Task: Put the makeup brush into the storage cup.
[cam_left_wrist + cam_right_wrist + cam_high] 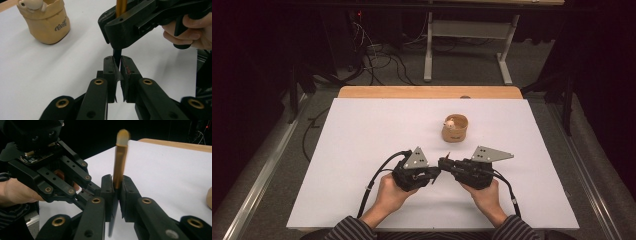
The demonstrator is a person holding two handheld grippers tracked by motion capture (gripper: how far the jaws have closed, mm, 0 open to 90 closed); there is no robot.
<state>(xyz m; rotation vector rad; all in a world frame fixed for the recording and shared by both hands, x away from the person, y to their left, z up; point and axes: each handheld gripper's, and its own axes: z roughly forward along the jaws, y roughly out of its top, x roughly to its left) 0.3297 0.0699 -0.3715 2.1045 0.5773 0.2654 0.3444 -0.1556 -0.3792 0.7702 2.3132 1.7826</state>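
Both grippers meet low over the white surface (362, 150), each set of fingers clenched on one thin brush (119, 167): the left gripper (117, 72) on its dark end, the right gripper (116, 188) on the gold handle. The brush's tip is blurred, and its middle is hidden between the fingers.

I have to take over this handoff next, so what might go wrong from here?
Both the left gripper and the right gripper are shut on the same thin brush, gold handle up; pulling apart could bend it or make it slip. The right gripper's hold is narrow, so the brush might tilt. The tan cup stands close ahead and could be knocked over.
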